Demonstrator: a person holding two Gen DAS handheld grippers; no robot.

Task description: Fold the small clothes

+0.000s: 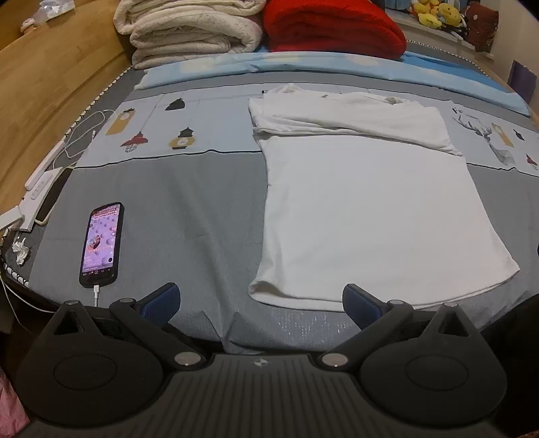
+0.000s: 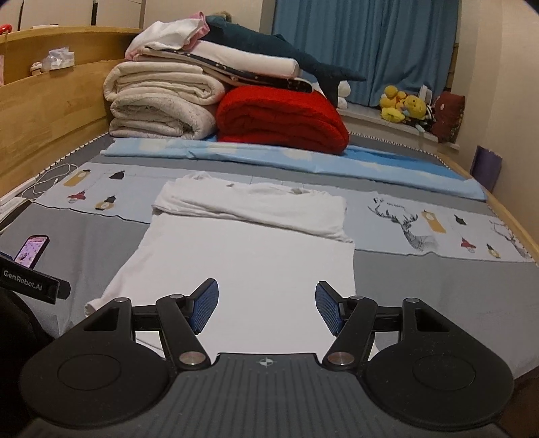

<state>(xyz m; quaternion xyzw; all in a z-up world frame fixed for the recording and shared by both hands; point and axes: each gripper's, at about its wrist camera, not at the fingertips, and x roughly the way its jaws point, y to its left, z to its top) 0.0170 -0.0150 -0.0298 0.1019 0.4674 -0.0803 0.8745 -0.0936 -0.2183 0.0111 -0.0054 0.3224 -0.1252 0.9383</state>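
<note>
A white T-shirt (image 1: 367, 209) lies flat on the bed with its sleeves folded in across the far end. It also shows in the right wrist view (image 2: 249, 256). My left gripper (image 1: 261, 303) is open and empty, just before the shirt's near hem, at its left corner. My right gripper (image 2: 266, 305) is open and empty, low over the shirt's near part. The left gripper's body (image 2: 33, 286) shows at the left edge of the right wrist view.
A lit phone (image 1: 101, 242) on a charging cable lies left of the shirt. Cables and a power strip (image 1: 43, 178) lie by the wooden headboard. Folded cream blankets (image 1: 192, 30) and a red blanket (image 1: 333, 27) are stacked at the bed's far end. Plush toys (image 2: 404, 107) sit on the sill.
</note>
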